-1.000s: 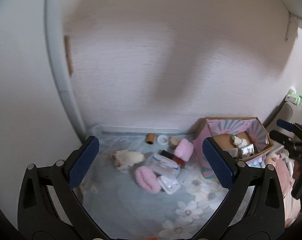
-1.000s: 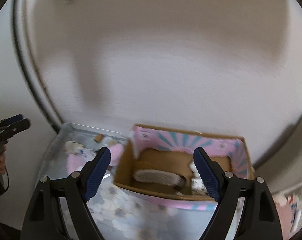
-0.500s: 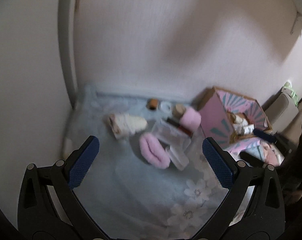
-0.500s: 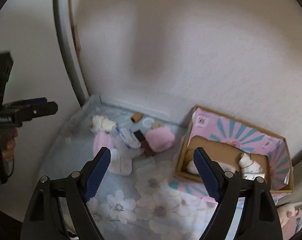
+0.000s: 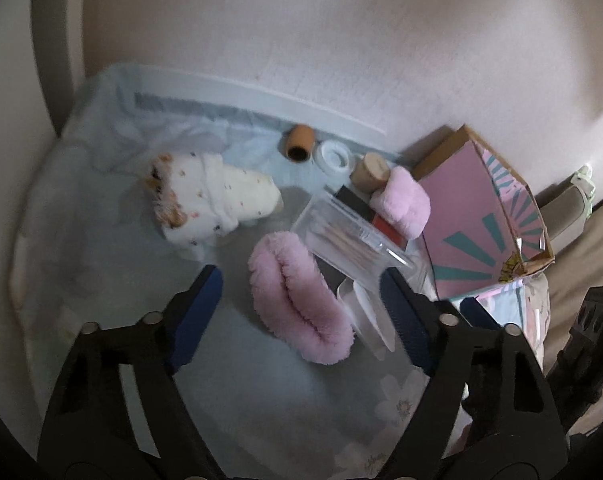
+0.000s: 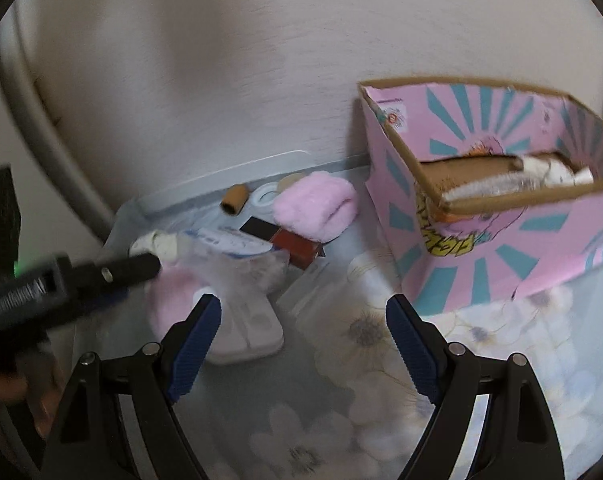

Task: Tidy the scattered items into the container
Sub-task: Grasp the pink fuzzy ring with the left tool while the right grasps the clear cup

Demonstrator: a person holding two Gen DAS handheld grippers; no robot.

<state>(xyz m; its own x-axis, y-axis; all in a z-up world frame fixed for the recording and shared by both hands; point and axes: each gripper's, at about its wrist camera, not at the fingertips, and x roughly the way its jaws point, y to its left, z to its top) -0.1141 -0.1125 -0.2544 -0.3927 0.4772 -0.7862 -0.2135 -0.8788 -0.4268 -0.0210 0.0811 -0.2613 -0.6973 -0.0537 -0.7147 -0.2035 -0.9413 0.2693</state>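
Note:
My left gripper (image 5: 301,314) hovers low over a fluffy pink scrunchie (image 5: 297,296), which lies between its jaws. The jaws are closing, and the pads stand apart from the scrunchie. Behind it sit a clear box of cotton swabs (image 5: 349,236), a white speckled sock (image 5: 209,200), a pink fluffy roll (image 5: 401,208) and a black and red box (image 5: 365,210). The pink container box (image 6: 481,256) stands at the right with white things inside. My right gripper (image 6: 301,344) is open over the floral cloth, nothing between its fingers. A flat white case (image 6: 249,328) lies beside its left finger.
A cardboard tube (image 5: 299,144), a white ring (image 5: 333,158) and a cork-coloured cap (image 5: 371,172) line the wall's foot. The left gripper's body (image 6: 73,280) crosses the right wrist view, blurred. The wall stands close behind, and the pale cloth (image 5: 101,280) stretches to the left.
Both grippers have come down and tilted toward the scattered items, which now look much larger. The left jaws have narrowed around the pink scrunchie. The right jaws keep their width.

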